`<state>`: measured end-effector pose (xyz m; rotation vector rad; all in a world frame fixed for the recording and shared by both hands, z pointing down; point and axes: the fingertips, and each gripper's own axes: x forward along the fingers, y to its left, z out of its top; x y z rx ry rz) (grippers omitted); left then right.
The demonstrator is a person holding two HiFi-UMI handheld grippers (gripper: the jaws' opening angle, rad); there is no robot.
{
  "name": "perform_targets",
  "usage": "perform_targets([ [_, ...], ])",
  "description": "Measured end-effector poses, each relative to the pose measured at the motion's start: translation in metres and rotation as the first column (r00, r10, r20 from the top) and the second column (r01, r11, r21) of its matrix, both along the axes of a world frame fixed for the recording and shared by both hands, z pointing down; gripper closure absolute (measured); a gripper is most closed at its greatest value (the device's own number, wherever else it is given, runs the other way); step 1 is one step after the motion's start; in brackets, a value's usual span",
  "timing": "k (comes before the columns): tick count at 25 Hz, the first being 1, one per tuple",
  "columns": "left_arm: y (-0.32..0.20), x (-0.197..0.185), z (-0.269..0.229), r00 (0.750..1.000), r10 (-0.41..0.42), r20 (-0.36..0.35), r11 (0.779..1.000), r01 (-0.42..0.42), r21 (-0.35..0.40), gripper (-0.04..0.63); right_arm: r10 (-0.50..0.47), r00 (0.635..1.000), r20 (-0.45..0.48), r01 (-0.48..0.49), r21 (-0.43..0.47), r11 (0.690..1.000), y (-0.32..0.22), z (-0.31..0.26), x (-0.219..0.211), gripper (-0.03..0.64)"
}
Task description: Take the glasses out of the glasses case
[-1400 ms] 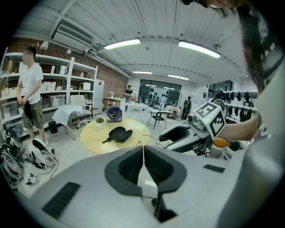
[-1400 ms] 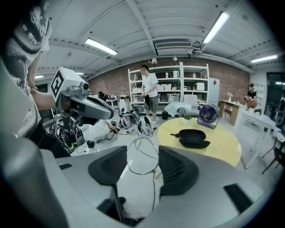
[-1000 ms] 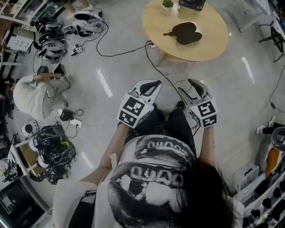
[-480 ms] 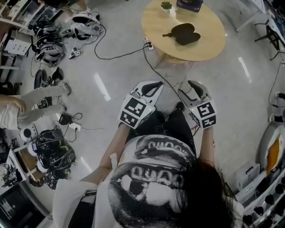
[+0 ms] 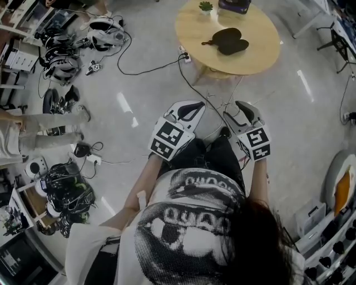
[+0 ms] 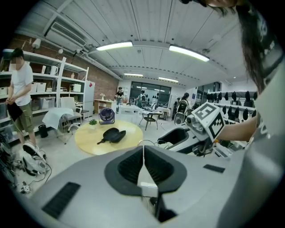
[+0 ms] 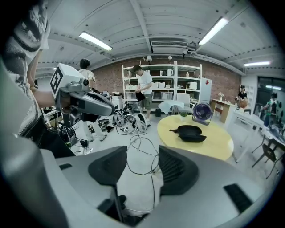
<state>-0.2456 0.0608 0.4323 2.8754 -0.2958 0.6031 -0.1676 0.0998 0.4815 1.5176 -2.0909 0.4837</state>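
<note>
A black glasses case lies open on the round wooden table, well ahead of both grippers. It is also in the left gripper view as the case and in the right gripper view as the case. Whether glasses lie inside I cannot tell. My left gripper is held in front of the body with its pads together and nothing between them. My right gripper is beside it, open and empty. Both hang over the floor, short of the table.
A small plant and a purple fan stand at the table's far side. Cables trail across the floor to a power strip. Headsets are piled at the left, near a standing person. Shelving lines the brick wall.
The person at the left has risen from a crouch and shifted toward the frame's left edge. Both grippers have kept their places.
</note>
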Motion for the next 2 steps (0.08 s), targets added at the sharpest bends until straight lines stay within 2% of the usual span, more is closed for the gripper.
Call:
perform_targets([
  [2, 0.0000, 0.0014, 0.0021, 1.000, -0.002, 0.001, 1.000, 0.002, 0.001, 0.580, 0.003, 1.000, 0.000, -0.003, -0.001, 1.000, 0.0005, 0.0014, 0.0022, 0.391],
])
